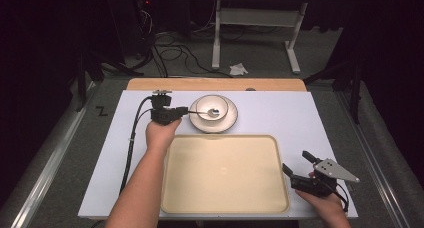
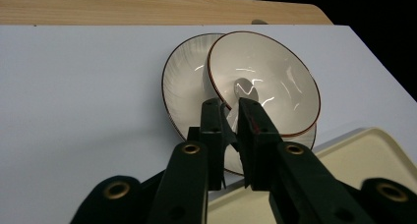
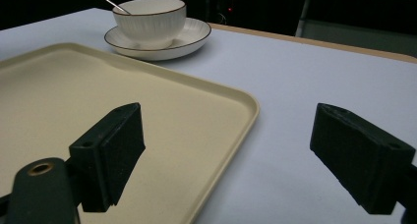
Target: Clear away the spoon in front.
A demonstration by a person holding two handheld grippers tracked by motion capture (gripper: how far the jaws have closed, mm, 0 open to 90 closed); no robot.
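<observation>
A white bowl (image 1: 220,104) with a dark rim stands on a matching saucer (image 1: 231,120) at the back of the pale mat. A metal spoon (image 1: 214,112) lies in the bowl, its handle pointing left. My left gripper (image 1: 183,109) is shut on that handle; in the left gripper view the jaws pinch it at the near rim of the bowl (image 2: 280,71), with the spoon (image 2: 244,89) resting inside. My right gripper (image 1: 296,162) is open by the right edge of the cream tray (image 1: 225,173). In the right gripper view its jaws stand wide apart with nothing between them (image 3: 231,135).
The large cream tray (image 3: 98,96) lies in front of the saucer (image 3: 192,35), taking up most of the near mat. A wooden table edge (image 1: 215,84) runs behind the mat. Cables and a desk frame stand on the floor beyond.
</observation>
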